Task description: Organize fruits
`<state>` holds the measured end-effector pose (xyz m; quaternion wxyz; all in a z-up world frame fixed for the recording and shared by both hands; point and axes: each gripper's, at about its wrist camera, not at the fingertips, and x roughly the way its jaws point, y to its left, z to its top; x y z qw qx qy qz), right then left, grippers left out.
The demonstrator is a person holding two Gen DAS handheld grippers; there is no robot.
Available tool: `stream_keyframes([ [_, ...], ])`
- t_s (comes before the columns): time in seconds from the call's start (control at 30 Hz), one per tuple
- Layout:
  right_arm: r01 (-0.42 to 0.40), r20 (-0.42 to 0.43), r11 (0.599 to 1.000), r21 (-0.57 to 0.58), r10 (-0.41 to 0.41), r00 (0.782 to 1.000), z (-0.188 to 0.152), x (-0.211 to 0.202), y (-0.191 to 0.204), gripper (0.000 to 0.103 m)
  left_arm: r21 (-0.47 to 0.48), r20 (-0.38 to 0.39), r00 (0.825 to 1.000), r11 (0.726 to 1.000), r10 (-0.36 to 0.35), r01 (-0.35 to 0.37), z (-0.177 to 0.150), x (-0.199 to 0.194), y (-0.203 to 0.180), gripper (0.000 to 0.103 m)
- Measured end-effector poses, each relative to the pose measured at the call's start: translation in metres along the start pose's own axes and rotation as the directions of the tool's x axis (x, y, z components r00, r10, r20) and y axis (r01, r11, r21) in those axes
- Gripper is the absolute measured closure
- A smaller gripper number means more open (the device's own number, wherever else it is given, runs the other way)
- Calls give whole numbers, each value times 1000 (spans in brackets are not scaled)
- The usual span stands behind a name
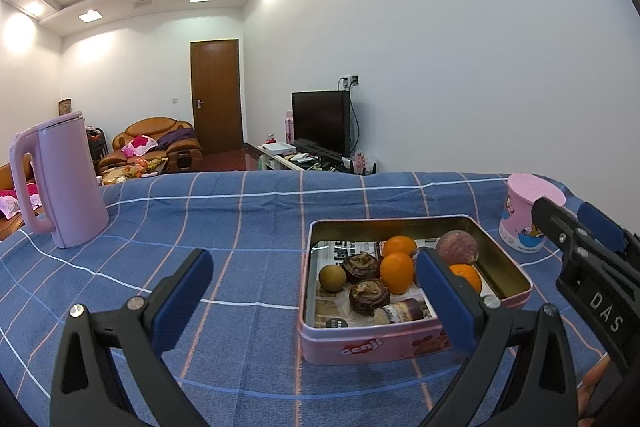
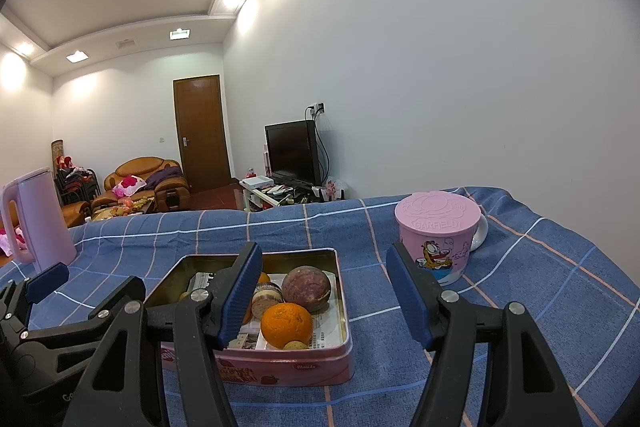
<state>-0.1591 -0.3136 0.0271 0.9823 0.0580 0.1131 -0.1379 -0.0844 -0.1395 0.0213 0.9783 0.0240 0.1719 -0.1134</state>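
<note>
1. A pink tin (image 1: 416,341) sits on the worktop, which is covered with a blue checked cloth (image 1: 248,223); the tin has no lid on it.
2. Inside the tin the fruit lies on printed paper: three oranges (image 1: 397,271) near the middle, a round purple-brown fruit (image 1: 457,247) toward the far right corner, a small greenish-brown fruit (image 1: 332,278) on the left, and two dark, wrinkled fruits (image 1: 362,266) between them.
3. The left gripper (image 1: 314,301) hovers over the near edge of the tin, its fingers spread wide with nothing between them. One blue pad is over bare cloth to the left of the tin, the other overlaps the tin's right half in the left wrist view.
4. The right gripper (image 2: 324,293) is also wide open and holds nothing. Its left finger crosses in front of the tin's middle in its own camera's view, and its right finger sits in front of a pink mug (image 2: 438,239).
5. That mug stands on the cloth to the right of the tin, apart from it, with a pink lid on top and a cartoon cat on its side.
6. A pink kettle (image 1: 56,183) stands well apart, at the far left of the worktop.
7. Beyond the worktop are a dark television (image 1: 320,123), a brown door (image 1: 216,95) and an orange-brown sofa (image 1: 154,143).
</note>
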Motion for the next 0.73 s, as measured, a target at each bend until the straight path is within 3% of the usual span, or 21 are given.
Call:
stream_keyframes([
  [0.73, 4, -8, 1000, -6, -4, 1000, -2, 0, 1, 37, -3, -14, 1000, 1000, -13, 13, -2, 2, -4, 0],
])
